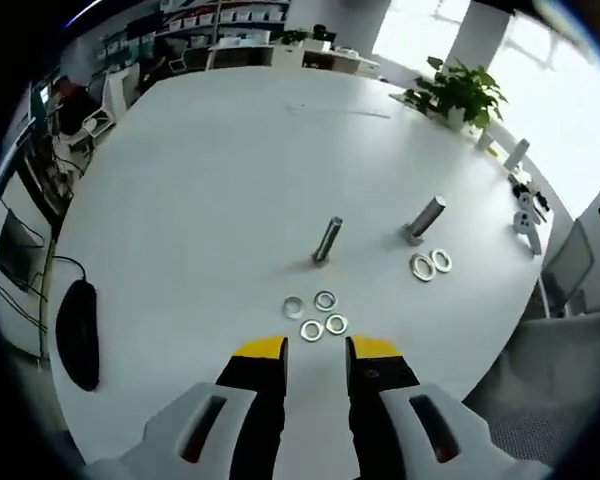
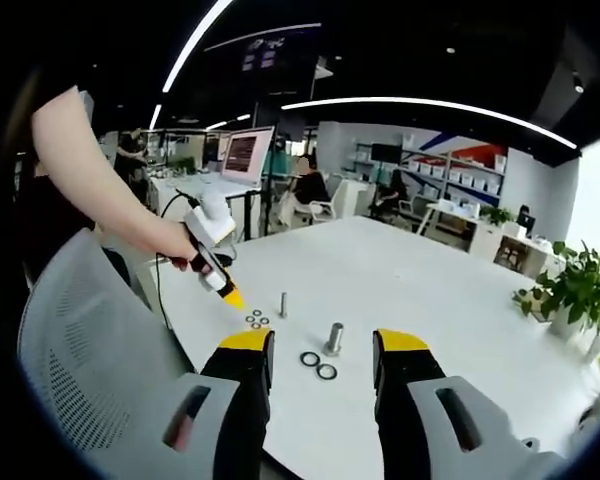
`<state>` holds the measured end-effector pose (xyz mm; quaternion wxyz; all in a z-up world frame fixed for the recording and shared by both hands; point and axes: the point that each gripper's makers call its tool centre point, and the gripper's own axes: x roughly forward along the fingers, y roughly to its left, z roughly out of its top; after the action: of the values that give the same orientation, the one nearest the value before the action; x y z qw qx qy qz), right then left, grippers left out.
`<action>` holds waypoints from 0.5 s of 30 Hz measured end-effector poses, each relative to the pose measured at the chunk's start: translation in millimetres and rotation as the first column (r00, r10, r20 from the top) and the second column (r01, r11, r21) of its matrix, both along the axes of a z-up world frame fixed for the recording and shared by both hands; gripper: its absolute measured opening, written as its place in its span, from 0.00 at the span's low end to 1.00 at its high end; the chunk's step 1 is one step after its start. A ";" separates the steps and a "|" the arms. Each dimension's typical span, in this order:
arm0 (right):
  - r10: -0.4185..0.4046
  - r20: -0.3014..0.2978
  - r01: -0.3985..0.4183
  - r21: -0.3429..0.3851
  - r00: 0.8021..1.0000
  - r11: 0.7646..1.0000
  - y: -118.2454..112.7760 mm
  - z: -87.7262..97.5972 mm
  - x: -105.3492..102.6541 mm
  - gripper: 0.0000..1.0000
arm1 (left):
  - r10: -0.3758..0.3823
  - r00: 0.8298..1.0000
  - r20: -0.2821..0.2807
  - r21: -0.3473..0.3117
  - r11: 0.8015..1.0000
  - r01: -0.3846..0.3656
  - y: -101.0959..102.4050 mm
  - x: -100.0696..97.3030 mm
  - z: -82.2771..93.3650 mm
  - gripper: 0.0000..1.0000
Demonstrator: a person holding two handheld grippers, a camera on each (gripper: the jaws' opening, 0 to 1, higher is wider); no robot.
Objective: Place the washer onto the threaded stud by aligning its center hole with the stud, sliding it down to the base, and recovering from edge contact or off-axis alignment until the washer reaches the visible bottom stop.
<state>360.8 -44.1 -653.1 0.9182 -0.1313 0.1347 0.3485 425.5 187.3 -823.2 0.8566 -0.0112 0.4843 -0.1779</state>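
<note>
Nothing is threaded yet — four small silver steel washers lie loose on the white round desk, just before my left tongs, which are released and carry nothing. The slim threaded stud stands bare beyond them. My right tongs are likewise released, hovering near a thicker stud and two larger washers. Around — an open office, a potted plant.
</note>
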 end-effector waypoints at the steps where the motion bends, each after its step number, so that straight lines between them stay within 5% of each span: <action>1: 0.001 0.004 -0.001 0.000 1.000 1.000 0.3 0.7 0.0 0.41 | -0.005 1.000 -0.005 0.010 1.000 0.005 1.6 2.4 -2.5 0.21; 15: -0.009 0.019 0.009 -0.018 1.000 1.000 -1.6 0.5 1.2 0.41 | -0.090 0.994 -0.066 0.115 0.989 0.097 10.9 25.0 -27.1 0.22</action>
<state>362.0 -45.7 -652.7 0.9197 -0.1424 0.1298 0.3420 450.5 198.2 -850.3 0.8314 0.0568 0.5196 -0.1884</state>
